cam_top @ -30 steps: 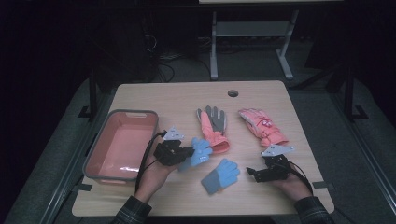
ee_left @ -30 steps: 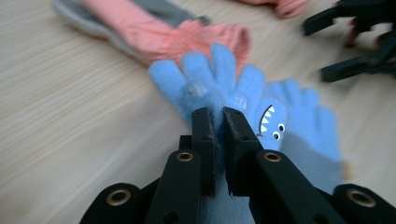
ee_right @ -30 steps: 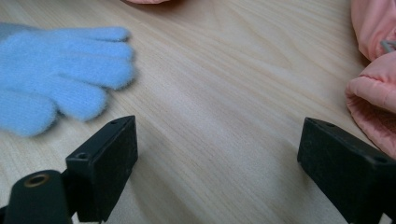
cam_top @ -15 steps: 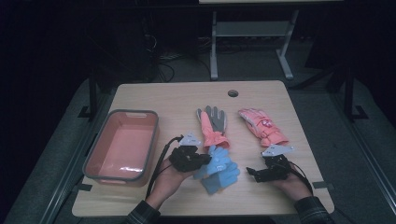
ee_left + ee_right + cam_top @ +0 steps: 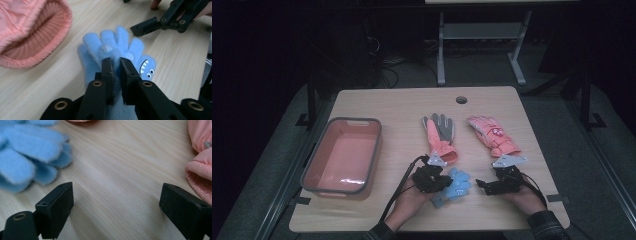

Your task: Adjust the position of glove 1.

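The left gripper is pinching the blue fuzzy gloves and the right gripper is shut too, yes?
Not quite. The left gripper does pinch the blue fuzzy gloves, but the right gripper is open, its jaws wide apart over bare table in the right gripper view.

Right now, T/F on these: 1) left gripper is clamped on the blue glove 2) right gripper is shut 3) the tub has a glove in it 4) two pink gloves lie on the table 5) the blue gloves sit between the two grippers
1) True: the left gripper pinches the blue glove.
2) False: the right gripper stands wide open over bare table.
3) False: the tub holds no glove.
4) True: a pink and grey glove and a pink mitten lie beyond the hands.
5) True in the high view.
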A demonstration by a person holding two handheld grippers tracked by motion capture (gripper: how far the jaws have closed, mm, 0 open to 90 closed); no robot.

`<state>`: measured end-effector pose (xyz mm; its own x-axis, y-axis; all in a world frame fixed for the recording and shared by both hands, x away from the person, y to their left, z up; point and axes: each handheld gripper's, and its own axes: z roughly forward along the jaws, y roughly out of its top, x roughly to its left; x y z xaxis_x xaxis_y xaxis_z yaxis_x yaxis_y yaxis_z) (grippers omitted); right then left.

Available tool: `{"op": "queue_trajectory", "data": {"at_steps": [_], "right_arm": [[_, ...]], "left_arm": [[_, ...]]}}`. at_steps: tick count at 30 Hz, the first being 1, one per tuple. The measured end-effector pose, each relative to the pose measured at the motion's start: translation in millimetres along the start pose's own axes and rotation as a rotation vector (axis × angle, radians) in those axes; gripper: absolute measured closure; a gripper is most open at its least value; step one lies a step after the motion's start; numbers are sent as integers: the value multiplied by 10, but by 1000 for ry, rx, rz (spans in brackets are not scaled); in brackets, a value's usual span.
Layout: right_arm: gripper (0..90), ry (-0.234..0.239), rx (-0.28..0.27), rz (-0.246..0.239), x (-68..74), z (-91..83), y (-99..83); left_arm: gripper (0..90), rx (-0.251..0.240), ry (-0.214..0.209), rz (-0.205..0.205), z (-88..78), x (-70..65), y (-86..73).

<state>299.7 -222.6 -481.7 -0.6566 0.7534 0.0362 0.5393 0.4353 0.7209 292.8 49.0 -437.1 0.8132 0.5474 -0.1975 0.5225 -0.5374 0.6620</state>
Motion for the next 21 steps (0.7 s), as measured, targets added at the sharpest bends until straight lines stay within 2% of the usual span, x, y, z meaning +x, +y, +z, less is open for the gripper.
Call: {"op": "queue_trajectory", "data": {"at_steps": [5, 6, 8, 9, 10, 11, 12, 14, 17, 21], "right_arm": [[114, 0, 0, -1, 0, 0, 0], [114, 1, 0, 0, 1, 0, 0], [114, 2, 0, -2, 1, 1, 0], [114, 2, 0, -1, 1, 1, 1], [114, 3, 0, -4, 1, 4, 3], [114, 3, 2, -1, 3, 4, 4], [114, 3, 2, -1, 4, 5, 5], [114, 5, 1, 0, 7, 8, 7], [114, 5, 2, -1, 7, 11, 10], [114, 3, 0, -3, 8, 17, 15]], "left_arm": [[649, 8, 5, 11, 38, 2, -17], [569, 1, 14, 30, 31, 5, -12], [476, 4, 12, 40, 26, 9, -7], [476, 5, 6, 60, 18, 16, -2], [351, 8, 7, 75, 15, 18, 1], [314, 7, 6, 109, 24, 9, 0], [274, 28, -3, 138, 31, 11, 0], [186, 63, -27, 163, 56, 13, -4], [137, 86, -42, 195, 101, 4, -24], [133, 107, -33, 226, 160, -31, -52]]}}
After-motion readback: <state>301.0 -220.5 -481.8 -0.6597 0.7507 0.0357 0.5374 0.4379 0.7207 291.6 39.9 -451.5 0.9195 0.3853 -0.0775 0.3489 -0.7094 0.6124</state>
